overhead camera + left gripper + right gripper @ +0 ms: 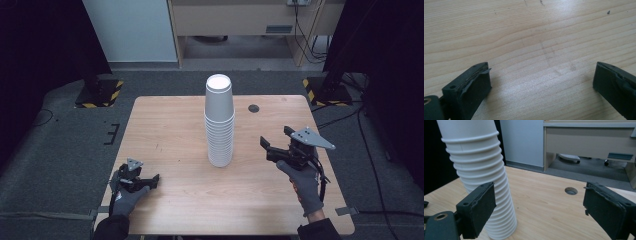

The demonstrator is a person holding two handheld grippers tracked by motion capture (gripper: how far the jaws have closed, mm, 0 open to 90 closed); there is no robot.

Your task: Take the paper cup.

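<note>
A tall stack of upturned white paper cups (219, 120) stands in the middle of the wooden table (165, 125). In the right gripper view the cup stack (481, 170) leans at the left, partly behind the left jaw. My right gripper (274, 136) hovers just right of the stack, pointing at it, open with nothing between its jaws (539, 202). My left gripper (152, 181) rests low near the table's front left edge, well away from the cups. It is open over bare wood (541, 80).
A round cable hole (254, 108) sits in the table behind and right of the stack, also seen as the hole (571, 191). Black stands with striped bases (99, 93) flank the table. A desk (240, 20) and floor cables (350, 117) lie beyond.
</note>
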